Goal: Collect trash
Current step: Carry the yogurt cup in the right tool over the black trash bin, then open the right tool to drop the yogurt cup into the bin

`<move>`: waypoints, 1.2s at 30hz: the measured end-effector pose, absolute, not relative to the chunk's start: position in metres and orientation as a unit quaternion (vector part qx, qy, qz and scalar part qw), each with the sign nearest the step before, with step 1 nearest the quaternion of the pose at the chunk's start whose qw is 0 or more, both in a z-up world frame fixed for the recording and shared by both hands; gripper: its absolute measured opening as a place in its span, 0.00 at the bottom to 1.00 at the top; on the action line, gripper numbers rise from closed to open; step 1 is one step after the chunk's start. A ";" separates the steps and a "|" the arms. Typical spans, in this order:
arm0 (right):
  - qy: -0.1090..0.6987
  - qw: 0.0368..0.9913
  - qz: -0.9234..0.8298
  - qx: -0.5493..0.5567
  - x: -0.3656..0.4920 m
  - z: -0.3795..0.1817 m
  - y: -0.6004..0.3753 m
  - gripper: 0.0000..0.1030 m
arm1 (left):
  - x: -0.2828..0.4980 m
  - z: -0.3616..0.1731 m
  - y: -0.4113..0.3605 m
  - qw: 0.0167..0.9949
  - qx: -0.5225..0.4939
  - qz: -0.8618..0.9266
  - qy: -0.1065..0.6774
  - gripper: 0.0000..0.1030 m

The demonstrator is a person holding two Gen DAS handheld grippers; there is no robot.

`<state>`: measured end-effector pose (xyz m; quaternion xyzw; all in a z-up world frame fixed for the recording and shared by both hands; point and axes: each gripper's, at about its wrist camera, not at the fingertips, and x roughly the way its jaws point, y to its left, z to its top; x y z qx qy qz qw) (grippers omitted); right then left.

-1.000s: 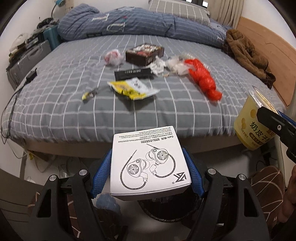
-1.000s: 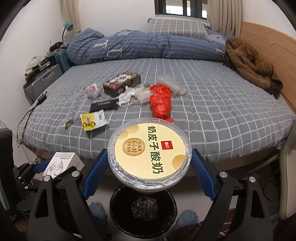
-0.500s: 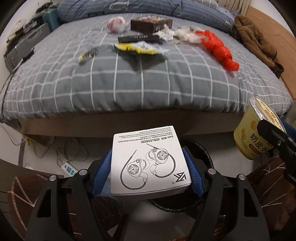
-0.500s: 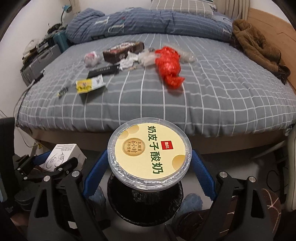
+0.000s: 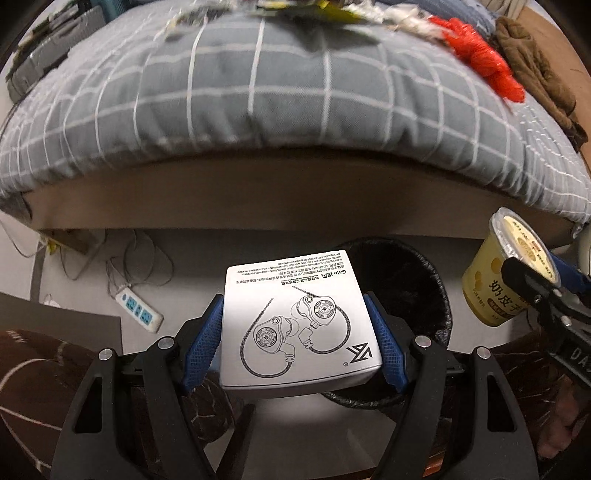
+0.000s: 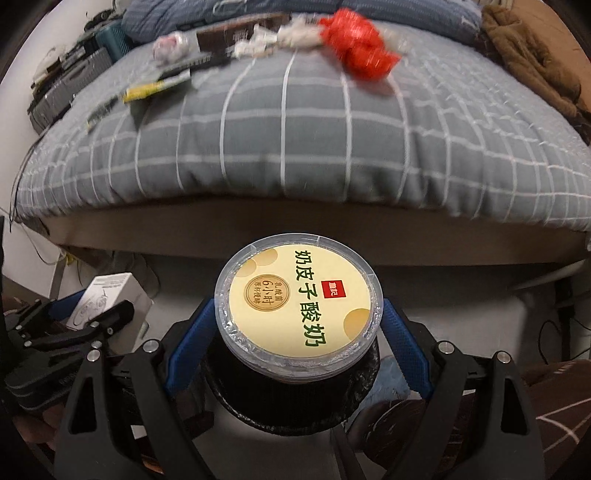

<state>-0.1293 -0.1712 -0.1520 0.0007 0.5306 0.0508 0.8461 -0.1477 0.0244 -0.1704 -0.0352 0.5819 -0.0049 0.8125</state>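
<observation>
Left wrist view: the left gripper (image 5: 297, 328) is clenched on a white box (image 5: 297, 325) printed with an earphone drawing, its blue pads (image 5: 201, 343) pressed against the box's two sides. The box hangs above the floor at the near left rim of a black bin (image 5: 410, 280), which stands just in front of the bed (image 5: 258, 110). At the right edge the right gripper (image 5: 543, 291) holds a yellow cup (image 5: 495, 280), level with the bin's right rim. A white power strip (image 5: 138, 308) with tangled cables lies on the floor to the left. Far up on the bed's checked cover lie a red bag (image 5: 480, 59), pale wrappers, blurred, and a brown garment (image 5: 535, 70).

Right wrist view: the right gripper (image 6: 297, 332) grips the cup (image 6: 297, 299) by its sides, the sealed lid with green lettering facing the camera. The cup sits directly over the bin (image 6: 291, 395), covering most of its mouth. At the left the left gripper (image 6: 77, 325) carries the box (image 6: 110, 295), beside the bin. On the bed (image 6: 295, 147) behind lie the red bag (image 6: 356, 44), a dark box (image 6: 236, 35), a yellow packet (image 6: 147, 88) and other scraps, all blurred.
</observation>
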 end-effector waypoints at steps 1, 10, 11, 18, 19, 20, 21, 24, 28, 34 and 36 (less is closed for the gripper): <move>0.536 0.842 0.053 -0.001 -0.128 -0.158 -0.169 0.82 | -0.149 -0.175 0.027 0.811 -0.037 -0.002 0.585 0.70; 0.563 0.823 0.071 -0.007 -0.120 -0.184 -0.150 0.82 | -0.155 -0.199 0.053 0.798 -0.039 0.021 0.601 0.70; 0.563 0.823 0.072 -0.008 -0.120 -0.185 -0.149 0.82 | -0.155 -0.199 0.054 0.798 -0.039 0.021 0.602 0.70; 0.559 0.826 0.075 -0.010 -0.119 -0.192 -0.152 0.93 | -0.150 -0.204 0.052 0.797 -0.037 0.020 0.603 0.70; 0.558 0.826 0.075 -0.010 -0.120 -0.195 -0.153 0.93 | -0.149 -0.207 0.051 0.797 -0.036 0.018 0.603 0.70; 0.560 0.825 0.074 -0.007 -0.120 -0.195 -0.157 0.93 | -0.148 -0.209 0.048 0.796 -0.033 0.015 0.604 0.70; 0.560 0.825 0.071 -0.005 -0.120 -0.195 -0.160 0.93 | -0.148 -0.209 0.043 0.796 -0.030 0.012 0.604 0.70; 0.558 0.828 0.057 -0.003 -0.121 -0.195 -0.174 0.93 | -0.145 -0.210 0.028 0.797 -0.020 0.000 0.604 0.70; 0.554 0.832 0.031 -0.010 -0.123 -0.194 -0.193 0.93 | -0.137 -0.209 0.005 0.797 -0.010 -0.019 0.604 0.70; 0.546 0.837 -0.014 -0.012 -0.128 -0.191 -0.232 0.93 | -0.128 -0.210 -0.037 0.794 0.009 -0.054 0.605 0.70; 0.542 0.840 -0.027 -0.011 -0.131 -0.189 -0.244 0.93 | -0.126 -0.211 -0.049 0.791 0.014 -0.062 0.609 0.70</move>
